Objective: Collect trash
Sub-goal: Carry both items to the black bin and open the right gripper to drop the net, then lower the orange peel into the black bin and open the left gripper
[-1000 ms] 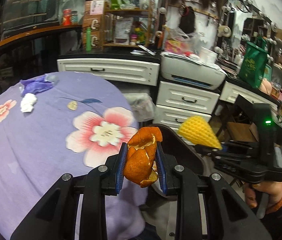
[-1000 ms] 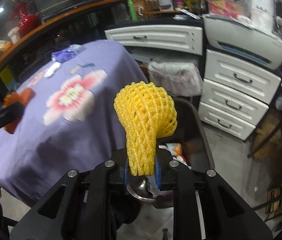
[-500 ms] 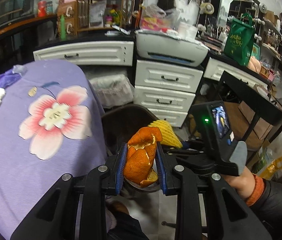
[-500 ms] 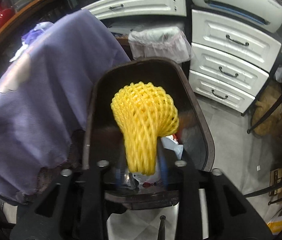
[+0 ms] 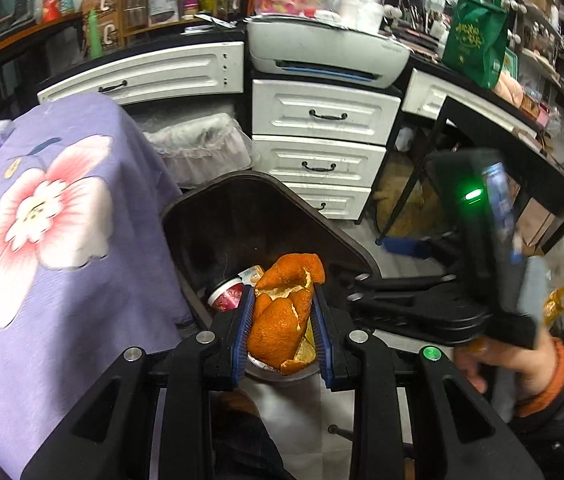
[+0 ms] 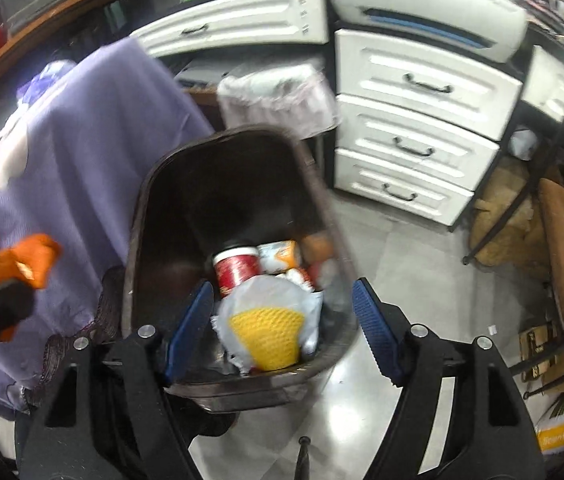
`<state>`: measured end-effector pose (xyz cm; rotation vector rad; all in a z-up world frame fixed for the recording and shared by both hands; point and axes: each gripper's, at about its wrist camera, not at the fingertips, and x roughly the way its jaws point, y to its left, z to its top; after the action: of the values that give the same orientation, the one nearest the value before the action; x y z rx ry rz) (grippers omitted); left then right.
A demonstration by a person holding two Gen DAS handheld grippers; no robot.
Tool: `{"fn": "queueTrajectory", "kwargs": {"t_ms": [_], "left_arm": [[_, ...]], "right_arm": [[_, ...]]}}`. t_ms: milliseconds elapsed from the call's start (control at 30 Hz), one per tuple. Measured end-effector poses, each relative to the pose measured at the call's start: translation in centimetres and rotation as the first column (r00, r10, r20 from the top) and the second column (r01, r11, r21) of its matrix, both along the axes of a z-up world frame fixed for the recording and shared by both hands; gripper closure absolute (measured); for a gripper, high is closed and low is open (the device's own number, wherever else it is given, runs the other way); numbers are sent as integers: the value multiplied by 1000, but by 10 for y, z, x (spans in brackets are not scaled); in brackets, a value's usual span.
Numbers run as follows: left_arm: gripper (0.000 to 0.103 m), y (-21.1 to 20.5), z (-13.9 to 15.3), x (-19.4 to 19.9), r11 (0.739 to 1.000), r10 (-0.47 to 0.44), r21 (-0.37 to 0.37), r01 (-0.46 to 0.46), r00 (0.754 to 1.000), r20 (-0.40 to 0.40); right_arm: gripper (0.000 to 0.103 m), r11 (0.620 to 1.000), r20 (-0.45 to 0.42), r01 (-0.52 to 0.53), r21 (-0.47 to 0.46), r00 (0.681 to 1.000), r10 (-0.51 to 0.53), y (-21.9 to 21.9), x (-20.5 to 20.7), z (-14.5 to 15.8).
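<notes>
The left gripper point(image 5: 282, 322) squeezes an orange peel point(image 5: 286, 312) between its two blue pads. The peel stands up out of the jaws, and its torn top edge curls over. It hangs just above the near edge of a dark trash bin point(image 5: 242, 216).

The right gripper point(image 6: 282, 330) has just been opening its jaws, and now they stand wide apart. Nothing is pressed between them. Below the gap lies a yellow foam net point(image 6: 268, 334). It is down in the bin, on top of a white plastic bag point(image 6: 270, 292). The blue pads do not touch the net.

The bin point(image 6: 154, 216) is dark brown and open at the top. Inside, a little farther back than the net, there is a red cup with a white lid point(image 6: 236, 266) and an orange and white packet point(image 6: 280, 254).

Left of the bin is a table with a purple cloth point(image 5: 54, 240) that has big pink flowers on it. The cloth hangs down beside the bin. Far behind the bin is a smaller bin with a pale bag point(image 5: 198, 148) in it. To the right of that are white drawers point(image 5: 322, 144) with dark handles, and a white printer point(image 5: 326, 56) sits on top.

In the left view, a hand point(image 5: 510, 364) with an orange cuff holds the right gripper's handle on the right side.
</notes>
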<state>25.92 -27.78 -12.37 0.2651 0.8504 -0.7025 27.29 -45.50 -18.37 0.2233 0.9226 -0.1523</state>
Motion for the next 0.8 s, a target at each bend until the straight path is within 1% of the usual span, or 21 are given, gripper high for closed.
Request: {"fn": "queueTrajectory", "kwargs": {"t_ms": [167,367,533,800], "left_arm": [[75,-21,-13,9,999,-31,35,31,999,-13],[75,-43,-38,23,994,-52,93,57,997,-57],[75,-52,-51,34,993,-44,110,53,995,-85],[75,-61,-69,47,990,-25,133,41,992,-122]], "right_arm": [[30,996,36,89,-19,995,-89,-27,-18,15],[30,986,70,167,-2,983,-167,-48,-31,27],[30,981,86,191,15,978,-192,-56,-35,31],[30,984,88,178,21,980,-179,-51,-36,31]]}}
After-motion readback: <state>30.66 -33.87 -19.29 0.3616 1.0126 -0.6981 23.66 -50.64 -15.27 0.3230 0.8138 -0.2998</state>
